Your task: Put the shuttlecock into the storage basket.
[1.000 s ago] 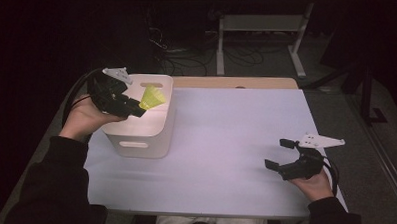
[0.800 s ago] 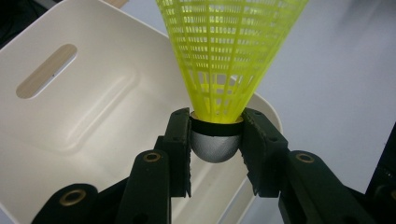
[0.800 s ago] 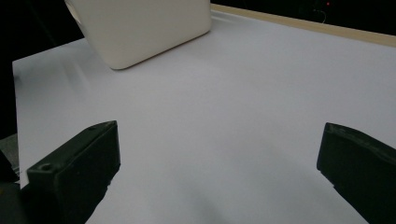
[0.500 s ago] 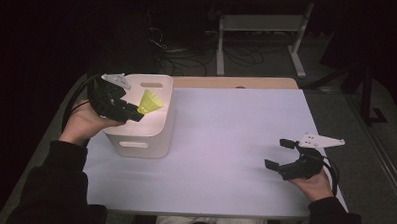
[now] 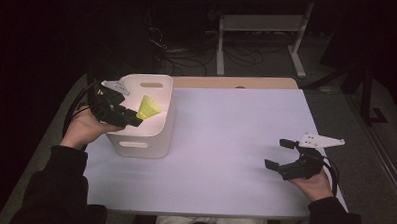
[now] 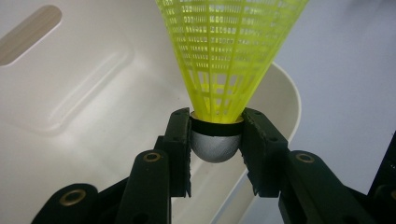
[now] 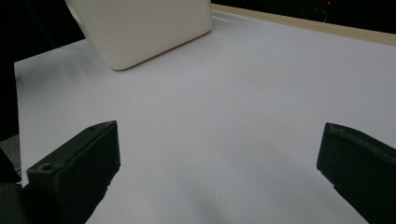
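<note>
Now the left hand-held gripper (image 6: 215, 135) clamps the grey cork of the yellow shuttlecock (image 6: 224, 60), holding it just over the open white bin (image 5: 153, 140). The step in hand looks like the drop-in: next, lower slightly and part the jaws. The right hand-held gripper (image 5: 285, 155) rests spread wide on the surface (image 5: 225, 143).

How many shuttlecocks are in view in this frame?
1. The yellow shuttlecock is clamped by its grey cork in the left claw, above the open white bin. Part of the bin's floor is hidden, so more could lie inside.
</note>
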Motion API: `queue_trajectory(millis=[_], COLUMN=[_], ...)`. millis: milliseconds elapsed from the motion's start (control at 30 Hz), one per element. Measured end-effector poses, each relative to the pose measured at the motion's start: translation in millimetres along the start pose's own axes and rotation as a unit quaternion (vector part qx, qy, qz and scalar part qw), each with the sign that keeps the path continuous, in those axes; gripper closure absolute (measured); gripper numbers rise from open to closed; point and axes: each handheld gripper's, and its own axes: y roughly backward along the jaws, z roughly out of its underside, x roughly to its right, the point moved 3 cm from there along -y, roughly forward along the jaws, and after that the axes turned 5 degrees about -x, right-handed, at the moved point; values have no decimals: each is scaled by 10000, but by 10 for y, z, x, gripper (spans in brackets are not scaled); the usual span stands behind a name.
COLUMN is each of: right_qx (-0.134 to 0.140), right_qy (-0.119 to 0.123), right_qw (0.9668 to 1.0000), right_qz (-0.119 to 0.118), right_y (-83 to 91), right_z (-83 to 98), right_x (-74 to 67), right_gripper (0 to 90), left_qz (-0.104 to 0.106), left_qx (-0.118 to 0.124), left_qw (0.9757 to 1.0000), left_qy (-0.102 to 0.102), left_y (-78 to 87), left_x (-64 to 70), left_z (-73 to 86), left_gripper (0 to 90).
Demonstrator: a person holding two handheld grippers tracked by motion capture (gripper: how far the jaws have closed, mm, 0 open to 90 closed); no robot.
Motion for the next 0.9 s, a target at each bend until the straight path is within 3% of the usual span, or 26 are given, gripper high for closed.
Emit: queue_trajectory(millis=[500, 900], right_qx=[-7, -1], right_qy=[9, 3], right_qw=[10000, 10000], right_qz=[-3, -9], right_y=[-2, 2], right_z=[1, 1], right_x=[0, -2], right_gripper=[0, 0], left_qz=[79, 105], left_qx=[-48, -236], left_qw=[9998, 9996], left_qy=[177, 133], left_y=[-146, -249], left_x=[-74, -74], left_z=[117, 115], left_gripper=[645, 644])
